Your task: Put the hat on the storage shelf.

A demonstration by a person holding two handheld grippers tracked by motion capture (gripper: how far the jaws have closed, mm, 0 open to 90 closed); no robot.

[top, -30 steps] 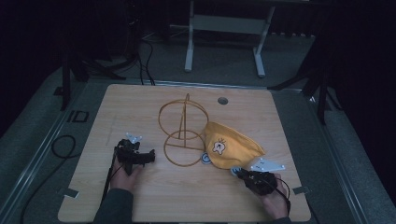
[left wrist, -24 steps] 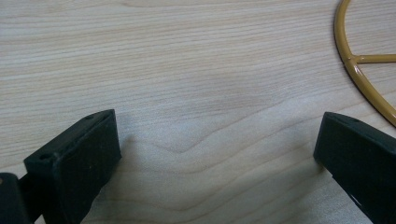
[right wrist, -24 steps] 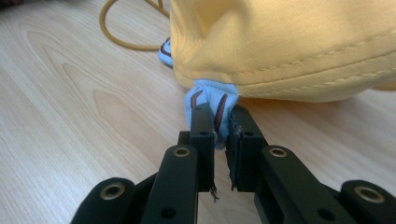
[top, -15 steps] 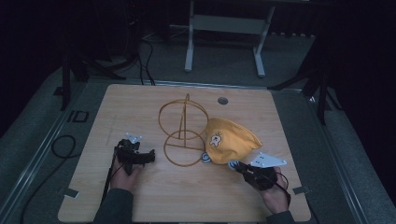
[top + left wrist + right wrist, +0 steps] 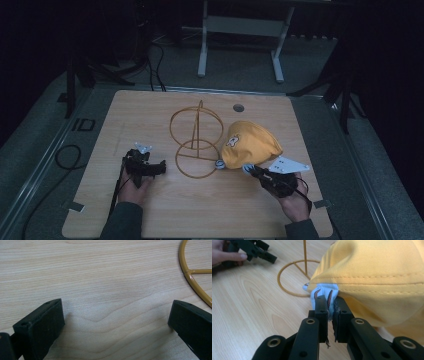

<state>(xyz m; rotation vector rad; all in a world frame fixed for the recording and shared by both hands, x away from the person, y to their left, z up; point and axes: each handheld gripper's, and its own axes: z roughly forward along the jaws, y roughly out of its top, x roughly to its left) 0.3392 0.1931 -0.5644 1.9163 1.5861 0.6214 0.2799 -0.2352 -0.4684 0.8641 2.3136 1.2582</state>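
Pulled lower-left since a second ago, the right gripper [image 5: 330, 305] stays clamped on the cap's [image 5: 252, 143] white strap [image 5: 322, 293].
Left gripper [image 5: 115, 322] rests wide open, empty, beside the wire stand [image 5: 196, 145] at centre frame.

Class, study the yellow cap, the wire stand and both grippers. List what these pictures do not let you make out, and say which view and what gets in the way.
- Emblem on the yellow cap: high view, too small and dim to read.
- Print on the white tag: right gripper view, pinched by the right gripper fingers.
- Wire stand: left gripper view, cut off by the right edge.
- Left gripper opening: high view, too small.
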